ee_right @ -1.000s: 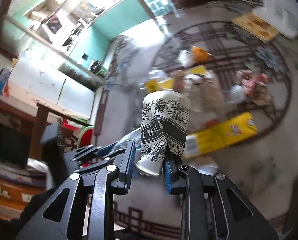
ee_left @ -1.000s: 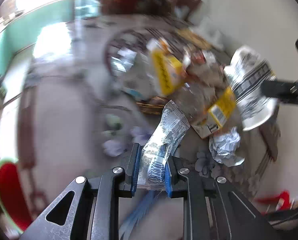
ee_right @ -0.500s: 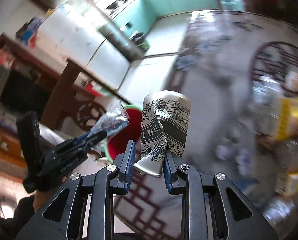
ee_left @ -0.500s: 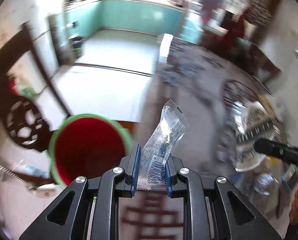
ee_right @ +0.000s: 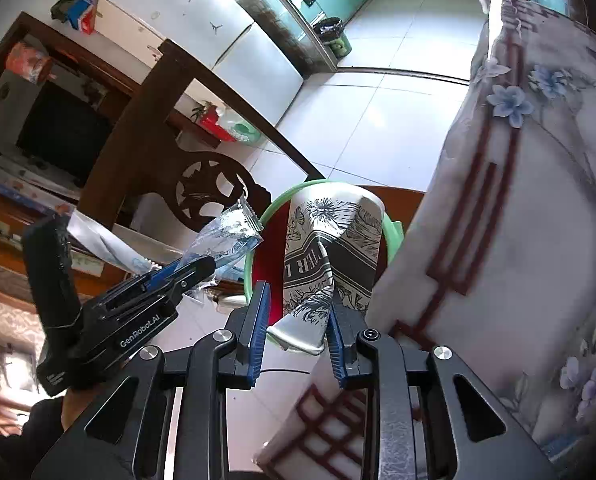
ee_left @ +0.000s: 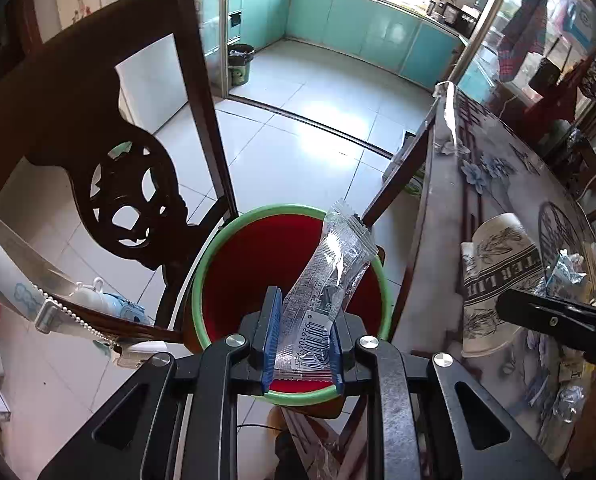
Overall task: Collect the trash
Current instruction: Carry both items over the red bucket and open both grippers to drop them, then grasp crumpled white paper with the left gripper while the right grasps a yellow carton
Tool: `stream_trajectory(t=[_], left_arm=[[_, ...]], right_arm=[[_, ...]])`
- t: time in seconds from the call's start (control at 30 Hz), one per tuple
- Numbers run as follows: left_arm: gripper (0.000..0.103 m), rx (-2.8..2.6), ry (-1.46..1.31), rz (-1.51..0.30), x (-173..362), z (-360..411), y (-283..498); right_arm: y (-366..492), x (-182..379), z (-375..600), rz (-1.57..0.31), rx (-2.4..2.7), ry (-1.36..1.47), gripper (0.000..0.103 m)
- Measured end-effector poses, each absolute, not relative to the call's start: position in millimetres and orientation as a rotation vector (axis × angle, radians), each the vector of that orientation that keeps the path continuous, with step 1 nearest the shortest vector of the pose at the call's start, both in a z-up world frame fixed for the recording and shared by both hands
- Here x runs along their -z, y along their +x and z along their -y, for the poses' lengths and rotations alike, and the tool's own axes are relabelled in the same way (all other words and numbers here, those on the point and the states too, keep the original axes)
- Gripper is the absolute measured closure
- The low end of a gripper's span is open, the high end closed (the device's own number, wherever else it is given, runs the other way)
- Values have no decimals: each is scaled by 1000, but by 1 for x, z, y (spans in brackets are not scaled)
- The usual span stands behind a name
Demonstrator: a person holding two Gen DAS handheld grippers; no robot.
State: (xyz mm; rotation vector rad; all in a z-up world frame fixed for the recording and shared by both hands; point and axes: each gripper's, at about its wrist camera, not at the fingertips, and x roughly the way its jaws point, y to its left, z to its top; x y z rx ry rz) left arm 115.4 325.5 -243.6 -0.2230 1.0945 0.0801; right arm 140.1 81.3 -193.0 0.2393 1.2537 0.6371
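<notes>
My left gripper [ee_left: 302, 344] jaws pinch a clear barcoded wrapper [ee_left: 330, 276] over the red bin [ee_left: 226, 264]. My right gripper [ee_right: 296, 328] jaws clamp a crushed paper cup [ee_right: 330, 248], lettering partly readable, above the bin's green rim beside the flowered surface [ee_right: 538, 200].

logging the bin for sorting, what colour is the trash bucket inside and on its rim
The bucket is red inside with a light green rim, clearest in the left wrist view.
</notes>
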Motion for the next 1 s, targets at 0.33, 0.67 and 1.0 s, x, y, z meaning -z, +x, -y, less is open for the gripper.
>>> stream_trajectory(t=[0.33,0.67,1.0], left_arm=[[45,-117,-207,-1082,247,-332,122],[45,-31,-178,-1044,227,-276,116],[45,141,-98,-1014,205,-152,95]], right_arm=[[129,175,-62,-1200,-578,252,39],[89,141,9,-1127,-505,225,35],[52,132,142,-1151,-379,44,33]])
